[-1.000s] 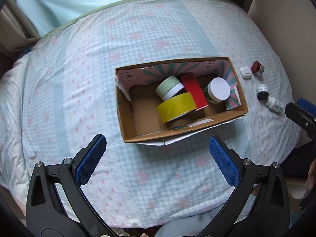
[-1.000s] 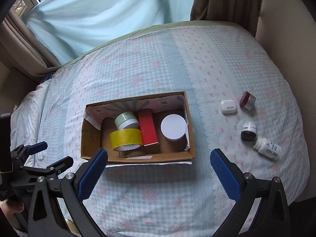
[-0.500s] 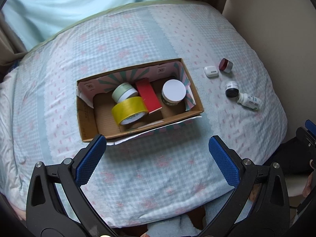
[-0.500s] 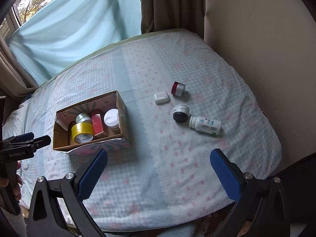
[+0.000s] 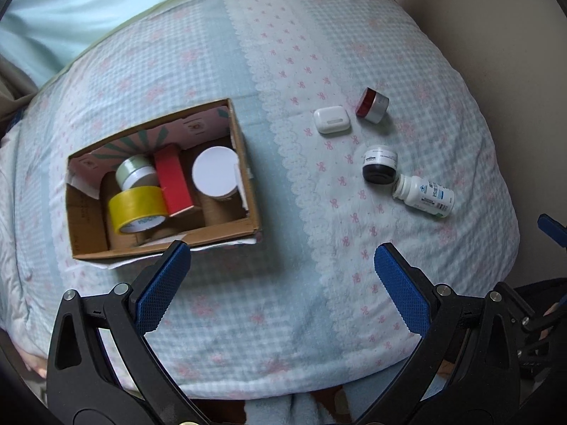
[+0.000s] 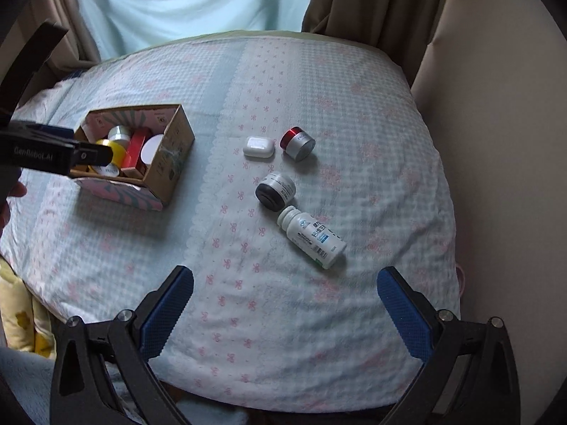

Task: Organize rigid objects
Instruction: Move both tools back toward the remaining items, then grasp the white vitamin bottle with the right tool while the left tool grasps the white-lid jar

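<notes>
Blue pads wide apart on both tools: the left gripper (image 5: 281, 283) hangs empty above the quilt (image 5: 248, 301) just in front of the box (image 5: 248, 163), and the right gripper (image 6: 285, 304) hovers, jaws spread and holding nothing, over the loose items. Nearest its jaws lies the white bottle (image 6: 312, 237) on its side, its cap touching or just beside the black jar (image 6: 275, 191). Beyond those sit the white case (image 6: 258, 147) and the red-lidded jar (image 6: 297, 143), close together. That makes four things still out on the quilt.

Over in the box, the packing looks about half done: yellow tape (image 5: 138, 209), a pale green roll (image 5: 136, 177), a red block (image 5: 173, 180) and a white-lidded jar (image 5: 216, 177) stand side by side, with bare cardboard floor showing along the near and left sides. Judging by position, the bottle looks like the right gripper's next pick.
</notes>
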{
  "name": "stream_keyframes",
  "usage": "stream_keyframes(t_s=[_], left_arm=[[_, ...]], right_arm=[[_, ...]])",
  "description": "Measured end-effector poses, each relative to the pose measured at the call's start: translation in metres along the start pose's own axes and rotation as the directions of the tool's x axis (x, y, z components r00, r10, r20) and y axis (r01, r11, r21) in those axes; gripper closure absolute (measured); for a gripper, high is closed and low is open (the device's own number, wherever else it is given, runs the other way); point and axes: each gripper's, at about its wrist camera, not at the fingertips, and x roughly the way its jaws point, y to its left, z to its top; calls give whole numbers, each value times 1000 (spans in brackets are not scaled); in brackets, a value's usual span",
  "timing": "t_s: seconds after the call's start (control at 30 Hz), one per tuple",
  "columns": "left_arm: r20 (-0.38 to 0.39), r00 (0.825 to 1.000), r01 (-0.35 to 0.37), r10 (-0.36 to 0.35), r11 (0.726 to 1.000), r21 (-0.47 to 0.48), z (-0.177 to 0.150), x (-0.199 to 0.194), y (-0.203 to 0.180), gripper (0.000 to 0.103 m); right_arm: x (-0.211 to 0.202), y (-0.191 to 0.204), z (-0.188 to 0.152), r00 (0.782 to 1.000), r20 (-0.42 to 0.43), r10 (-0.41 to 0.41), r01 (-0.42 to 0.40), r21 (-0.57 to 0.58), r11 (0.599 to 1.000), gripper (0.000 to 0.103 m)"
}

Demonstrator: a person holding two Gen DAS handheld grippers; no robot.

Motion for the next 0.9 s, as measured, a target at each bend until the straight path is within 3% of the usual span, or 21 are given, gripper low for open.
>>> stream_keyframes(t_s=[0.17,0.33,0.5,0.67,0.8,0.9], left_arm=[[-69,996,52,-50,998,31,33,46,-41,1],[-131,988,95,-78,988,124,69,91,-77,1],[-212,970,155,-116,972,179,92,142,-102,1],[-280,949,201,-147,964,174,102,189,-114,1],[-313,932,235,-180,961,146,103,214,-116,6],[-334,921,255,-199,958,132,101,227,-117,19]], right_arm=[[50,-21,5,999,-29,19,-23,-140,990,0],[99,-35,10,996,-62,57,-70,-250,966,1],[137,-43,17,991,-82,109,-128,-280,951,10],[171,-42,17,987,-82,137,-155,-296,943,23],[193,-40,16,983,-96,157,-180,-321,930,27],[200,-38,16,980,-101,173,-198,-352,915,32]])
